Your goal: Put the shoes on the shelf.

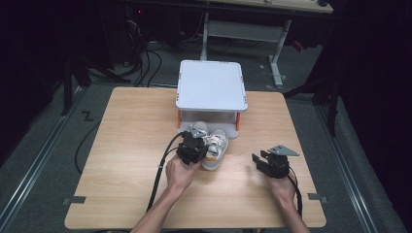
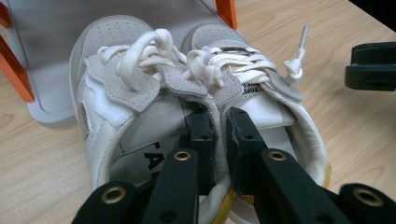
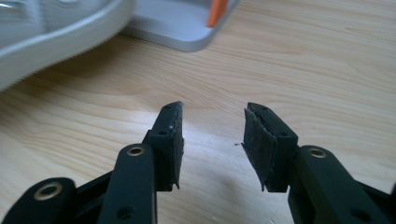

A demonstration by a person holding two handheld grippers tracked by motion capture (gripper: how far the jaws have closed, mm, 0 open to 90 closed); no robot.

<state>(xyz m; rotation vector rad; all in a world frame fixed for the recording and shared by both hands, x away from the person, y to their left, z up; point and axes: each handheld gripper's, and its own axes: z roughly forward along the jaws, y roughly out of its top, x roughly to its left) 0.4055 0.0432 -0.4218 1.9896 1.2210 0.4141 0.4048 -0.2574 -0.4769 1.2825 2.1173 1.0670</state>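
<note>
- White-and-grey leather shoes sit side by side on the wooden table, toes pointing at the low grey shelf rack at the table's far edge; one pair, two shoes.
- The left gripper clamps the two inner collars together, one jaw inside each shoe, so both are pinched as a single bundle.
- Judged from this, the pair is gathered and gripped just in front of the rack's lower tier; placing it on the rack remains to be done.
- The right gripper hangs over bare wood to the right of the shoes, jaws parted with nothing between them.
- Whether the soles rest on the table or are slightly lifted is hard to tell from above.
- Count: two shoes, one rack with two tiers, two grippers, orange rack posts, probably four.
</note>
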